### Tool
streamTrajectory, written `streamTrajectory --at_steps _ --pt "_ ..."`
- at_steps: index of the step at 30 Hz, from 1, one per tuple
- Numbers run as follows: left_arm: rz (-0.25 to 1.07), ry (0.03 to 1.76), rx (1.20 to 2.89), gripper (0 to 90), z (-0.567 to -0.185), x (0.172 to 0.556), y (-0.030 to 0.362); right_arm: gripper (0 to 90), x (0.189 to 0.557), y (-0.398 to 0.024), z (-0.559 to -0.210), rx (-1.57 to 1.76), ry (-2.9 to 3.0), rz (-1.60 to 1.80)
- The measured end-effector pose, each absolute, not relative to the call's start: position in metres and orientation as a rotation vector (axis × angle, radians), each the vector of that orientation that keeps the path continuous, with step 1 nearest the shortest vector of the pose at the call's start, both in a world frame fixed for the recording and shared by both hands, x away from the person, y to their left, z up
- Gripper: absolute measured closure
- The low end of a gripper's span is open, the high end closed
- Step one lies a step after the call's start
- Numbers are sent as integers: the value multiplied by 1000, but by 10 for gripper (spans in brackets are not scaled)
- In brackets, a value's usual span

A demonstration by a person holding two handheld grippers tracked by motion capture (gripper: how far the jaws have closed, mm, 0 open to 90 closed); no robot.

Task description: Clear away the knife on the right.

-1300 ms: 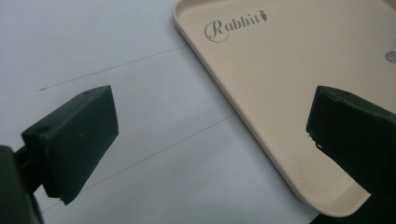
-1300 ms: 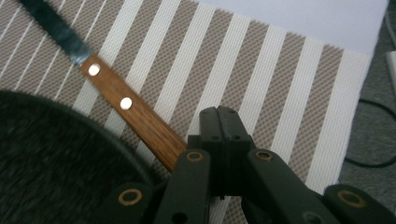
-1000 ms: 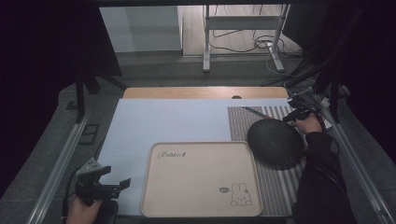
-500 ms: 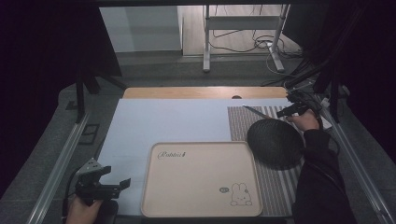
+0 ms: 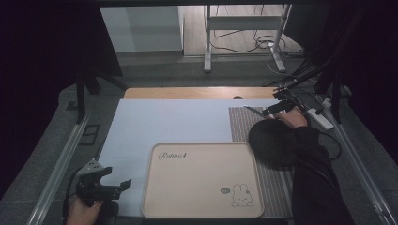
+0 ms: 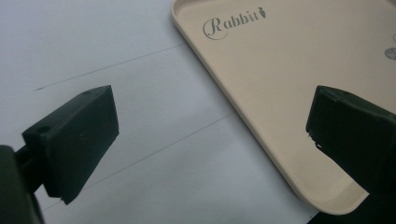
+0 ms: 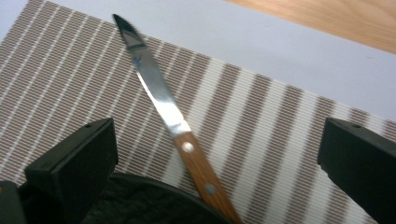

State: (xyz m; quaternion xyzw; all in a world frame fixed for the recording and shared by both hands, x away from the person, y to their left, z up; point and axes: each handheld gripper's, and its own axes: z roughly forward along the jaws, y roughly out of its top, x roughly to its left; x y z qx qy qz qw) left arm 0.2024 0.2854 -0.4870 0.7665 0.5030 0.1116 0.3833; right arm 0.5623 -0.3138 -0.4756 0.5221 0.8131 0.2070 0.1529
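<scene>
A knife point(image 7: 175, 123) with a steel blade and a riveted wooden handle lies on the striped placemat point(image 7: 261, 116), its handle end resting on the rim of a dark plate point(image 7: 140, 203). My right gripper point(image 7: 217, 135) hovers over it; its jaws have just been opening and now stand wide on either side, touching nothing. In the high view the knife point(image 5: 255, 111) lies just left of the right gripper point(image 5: 270, 111), beyond the dark plate point(image 5: 272, 140). My left gripper point(image 5: 119, 180) is open at the near left, beside the beige tray point(image 5: 202, 180). Its jaws point(image 6: 212, 112) hold nothing.
The beige tray point(image 6: 280, 93) printed "Rabbit" lies on a white sheet point(image 5: 173, 122) at the table's middle front. A wooden strip point(image 5: 197, 92) runs along the far edge. A power strip point(image 5: 321, 119) and cables sit at the far right.
The right gripper's jaws opened off the knife, and the hand shifted a little left and away. The knife stays on the placemat and plate rim. The left gripper has not moved.
</scene>
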Motion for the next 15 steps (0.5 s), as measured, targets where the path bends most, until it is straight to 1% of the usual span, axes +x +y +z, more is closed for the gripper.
streamTrajectory --at_steps 6,14,15 --pt "282 1284 1953 25 -487 202 286 0 569 -305 -489 1495 2374 526" --pt "281 1284 1954 25 -487 202 286 0 576 -313 -502 1534 2384 466" --pt "281 1285 1953 25 -487 202 286 18 577 -314 -503 1535 2382 466"
